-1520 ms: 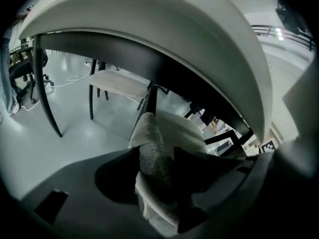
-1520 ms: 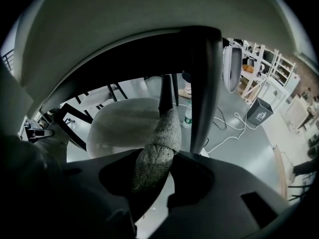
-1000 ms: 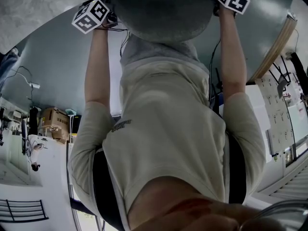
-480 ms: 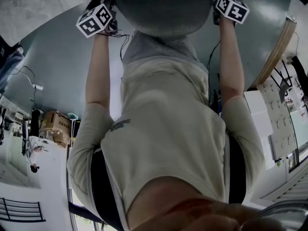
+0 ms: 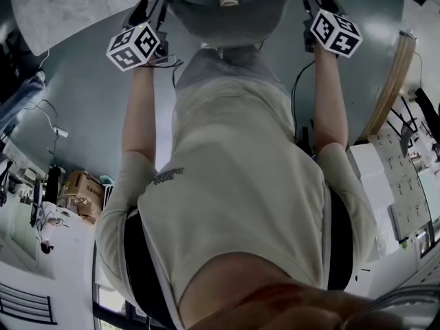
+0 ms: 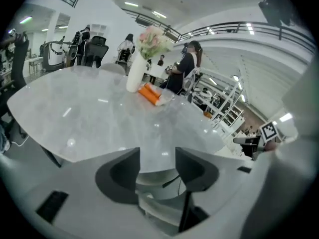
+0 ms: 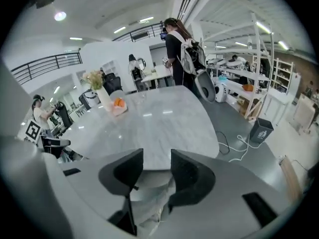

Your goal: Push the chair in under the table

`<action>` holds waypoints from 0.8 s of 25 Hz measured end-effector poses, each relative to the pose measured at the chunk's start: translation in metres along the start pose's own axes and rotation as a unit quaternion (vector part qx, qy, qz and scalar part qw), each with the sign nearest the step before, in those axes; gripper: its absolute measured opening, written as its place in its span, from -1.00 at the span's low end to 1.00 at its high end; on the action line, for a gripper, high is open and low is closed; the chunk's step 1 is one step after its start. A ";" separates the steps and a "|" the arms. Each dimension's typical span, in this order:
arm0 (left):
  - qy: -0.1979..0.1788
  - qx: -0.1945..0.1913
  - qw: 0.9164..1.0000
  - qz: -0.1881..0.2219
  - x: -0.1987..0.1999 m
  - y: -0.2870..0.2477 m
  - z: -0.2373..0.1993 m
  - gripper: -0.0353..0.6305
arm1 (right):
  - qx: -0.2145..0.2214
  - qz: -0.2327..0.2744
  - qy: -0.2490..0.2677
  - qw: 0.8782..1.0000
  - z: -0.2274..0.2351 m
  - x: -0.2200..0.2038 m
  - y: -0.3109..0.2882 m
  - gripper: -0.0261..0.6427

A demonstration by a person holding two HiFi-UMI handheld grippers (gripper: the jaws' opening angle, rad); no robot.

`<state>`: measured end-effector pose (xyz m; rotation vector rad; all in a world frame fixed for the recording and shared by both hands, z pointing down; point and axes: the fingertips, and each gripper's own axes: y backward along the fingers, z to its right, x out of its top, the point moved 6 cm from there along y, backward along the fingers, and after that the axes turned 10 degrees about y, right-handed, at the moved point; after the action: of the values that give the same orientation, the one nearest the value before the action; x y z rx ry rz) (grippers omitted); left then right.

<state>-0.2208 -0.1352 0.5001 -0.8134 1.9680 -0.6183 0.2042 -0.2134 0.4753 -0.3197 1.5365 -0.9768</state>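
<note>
1. Head view: the person's torso fills the frame, with both arms stretched toward the top. The left gripper [image 5: 146, 16] and right gripper [image 5: 315, 2] sit on either side of the grey chair [image 5: 227, 19]. The chair is at the top centre, against the edge of the marbled table [image 5: 69, 9], which overhangs its far part.
2. Left gripper view: the left gripper [image 6: 157, 156] has its jaws apart with nothing clamped. Through the gap the table [image 6: 89, 118] edge shows, with the chair [image 6: 154, 195] below it. A white vase [image 6: 135, 73] with flowers and an orange item [image 6: 151, 93] stand far out on the tabletop.
3. Right gripper view: the right gripper [image 7: 157, 158] jaws have just been closing a little but are apart, and the pads touch nothing. The chair [image 7: 149, 208] shows past the gap, under the table [image 7: 164, 121] edge. The vase [image 7: 103, 97] is on the far side of the table, a person [image 7: 177, 46] stands beyond it, and a bin [image 7: 259, 129] is on the floor to the right.
</note>
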 end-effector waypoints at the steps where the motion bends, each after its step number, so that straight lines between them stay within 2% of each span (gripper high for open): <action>1: -0.005 -0.010 1.000 0.011 0.011 0.007 0.010 -0.23 | 0.004 0.019 0.001 1.000 -0.005 0.016 0.008 -0.40; 6: -0.041 -0.059 0.993 0.089 0.075 0.040 0.077 -0.29 | 0.034 0.108 0.024 0.993 -0.019 0.098 0.050 -0.45; 12: -0.079 -0.098 0.973 0.192 0.154 0.086 0.142 -0.44 | 0.068 0.207 0.058 0.974 -0.038 0.185 0.099 -0.50; 14: -0.091 -0.111 0.964 0.222 0.175 0.099 0.166 -0.45 | 0.060 0.250 0.086 0.963 -0.040 0.208 0.116 -0.53; 17: -0.131 -0.118 0.948 0.266 0.202 0.120 0.199 -0.45 | 0.046 0.308 0.149 0.939 -0.050 0.237 0.137 -0.61; 20: -0.149 -0.123 0.937 0.292 0.219 0.134 0.223 -0.47 | 0.065 0.336 0.177 0.923 -0.060 0.261 0.153 -0.61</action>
<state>-0.1509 -0.2328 0.1815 -0.3938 1.8887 0.1012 0.1372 -0.2769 0.1810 0.4871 1.7185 -0.5920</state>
